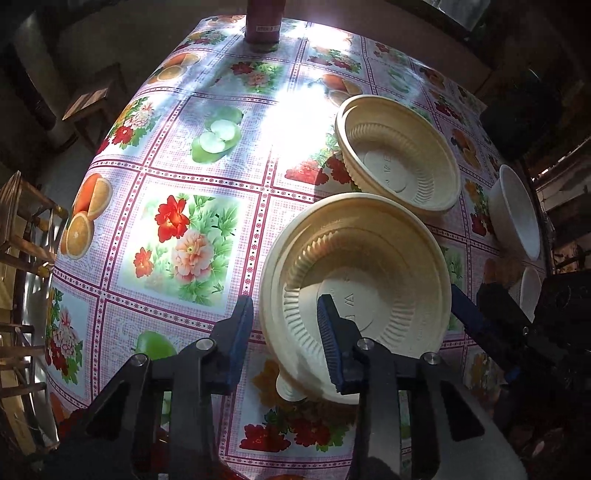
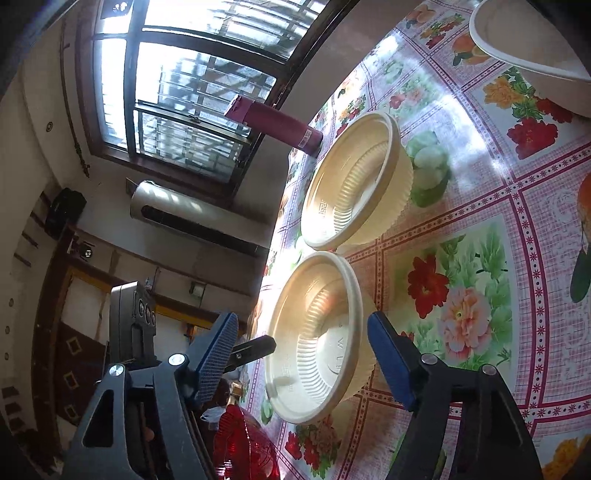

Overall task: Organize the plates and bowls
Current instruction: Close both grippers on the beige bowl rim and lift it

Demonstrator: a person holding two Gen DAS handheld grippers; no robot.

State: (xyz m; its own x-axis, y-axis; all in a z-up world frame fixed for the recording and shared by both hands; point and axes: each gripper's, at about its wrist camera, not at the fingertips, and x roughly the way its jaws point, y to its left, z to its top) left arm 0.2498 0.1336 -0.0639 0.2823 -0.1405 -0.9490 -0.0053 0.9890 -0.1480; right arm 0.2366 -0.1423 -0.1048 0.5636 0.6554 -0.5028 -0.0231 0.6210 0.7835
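Observation:
Two ribbed cream bowls sit on the flowered tablecloth [image 1: 192,236]. My left gripper [image 1: 284,306] straddles the left rim of the near bowl [image 1: 369,266]. One blue pad is outside the wall and the other is inside over the ribbing, with gaps showing on both sides. The right gripper [image 2: 301,321] is open in front of the same bowl [image 2: 314,343], and one of its fingers [image 2: 391,358] lies close beside the bowl's outer wall. From the left wrist camera the right gripper [image 1: 471,295] shows at the bowl's right rim. The second cream bowl [image 1: 399,155] [image 2: 354,181] stands just behind.
A white bowl [image 1: 517,210] [image 2: 532,48] sits near the table's right edge, with another white piece [image 1: 530,291] beside it. A maroon bottle [image 1: 263,22] [image 2: 273,125] stands at the far edge. Wooden chairs [image 1: 22,229] stand to the left. A red object [image 2: 243,443] lies off the near edge.

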